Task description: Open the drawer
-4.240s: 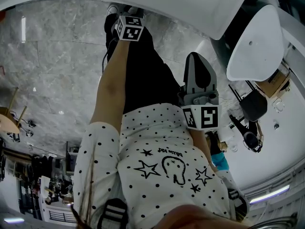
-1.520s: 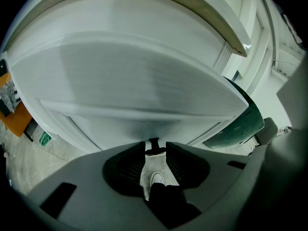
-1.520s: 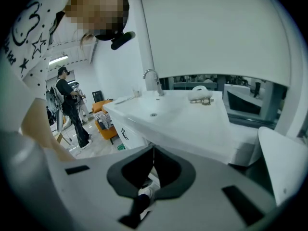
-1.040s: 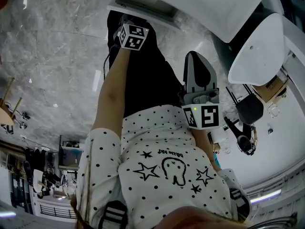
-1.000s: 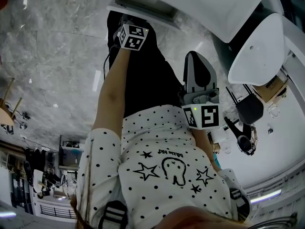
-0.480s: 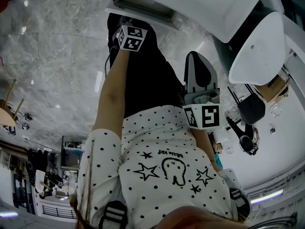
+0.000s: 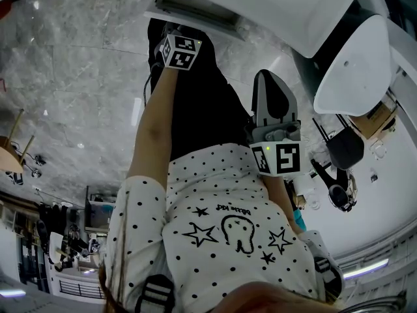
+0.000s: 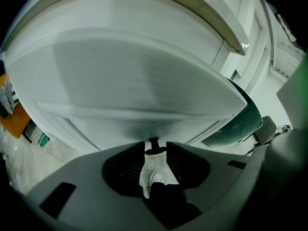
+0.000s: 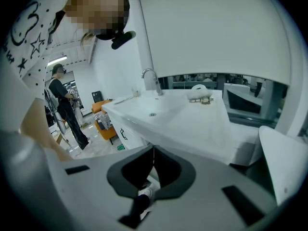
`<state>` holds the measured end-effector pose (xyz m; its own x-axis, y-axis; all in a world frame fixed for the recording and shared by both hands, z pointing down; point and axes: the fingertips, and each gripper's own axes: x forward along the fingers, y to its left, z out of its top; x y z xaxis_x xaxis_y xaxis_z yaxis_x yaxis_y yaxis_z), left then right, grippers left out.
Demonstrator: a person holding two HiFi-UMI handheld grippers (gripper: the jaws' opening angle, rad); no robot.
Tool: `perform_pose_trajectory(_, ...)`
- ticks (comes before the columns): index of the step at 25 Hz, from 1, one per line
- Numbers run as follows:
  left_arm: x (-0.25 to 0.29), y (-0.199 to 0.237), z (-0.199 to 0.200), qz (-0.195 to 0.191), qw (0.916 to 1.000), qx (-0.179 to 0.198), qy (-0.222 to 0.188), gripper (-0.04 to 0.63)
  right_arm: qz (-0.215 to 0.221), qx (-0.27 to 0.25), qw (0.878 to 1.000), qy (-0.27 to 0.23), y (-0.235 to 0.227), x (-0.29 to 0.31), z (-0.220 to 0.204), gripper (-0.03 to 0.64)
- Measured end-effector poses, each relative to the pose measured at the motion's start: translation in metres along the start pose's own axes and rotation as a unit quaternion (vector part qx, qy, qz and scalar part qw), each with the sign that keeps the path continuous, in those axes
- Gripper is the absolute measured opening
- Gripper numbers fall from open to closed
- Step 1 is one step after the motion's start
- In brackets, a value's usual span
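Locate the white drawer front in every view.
Head view: white drawer front at top centre, beyond the left gripper.
Left gripper view: fills the upper frame, its black handle between the jaws.
Right gripper view: cannot pick it out.
Shared landmark: white counter, top in head view, centre in right gripper view.

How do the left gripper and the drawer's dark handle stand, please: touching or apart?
Touching. The left gripper view shows the dark handle spanning the narrow gap between the left gripper's jaw tips.
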<state>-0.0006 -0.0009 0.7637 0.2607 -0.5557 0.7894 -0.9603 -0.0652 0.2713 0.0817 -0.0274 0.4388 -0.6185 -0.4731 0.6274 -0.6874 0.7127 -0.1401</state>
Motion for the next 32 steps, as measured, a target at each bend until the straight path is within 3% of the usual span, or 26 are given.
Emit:
perform_pose_trajectory(5, -0.001, 0.001, 0.000, -0.004, 0.9999, 0.001, 0.017, 0.160, 0.000, -0.001, 1.000, 0.002, -0.001, 0.001, -0.002, 0.015)
perform_pose_trajectory(19, -0.022, 0.000, 0.010, -0.003, 0.9998, -0.022, 0.001, 0.120, 0.008, -0.005, 1.000, 0.000, 0.001, 0.003, -0.001, 0.015)
perform_pose_trajectory(20, -0.025, 0.000, 0.012, 0.002, 0.9997, -0.023, -0.004, 0.112, 0.009, -0.004, 1.000, -0.001, 0.001, 0.003, -0.001, 0.015)
perform_pose_trajectory(22, -0.033, 0.003, 0.017, 0.019, 0.9994, -0.024, -0.017, 0.031, 0.010, -0.004, 1.000, -0.002, 0.002, 0.002, 0.000, 0.015)
perform_pose_trajectory(32, -0.058, 0.010, 0.023, 0.049, 0.9978, -0.037, -0.027, 0.005, 0.018, -0.001, 1.000, -0.011, 0.004, 0.004, 0.003, 0.015)
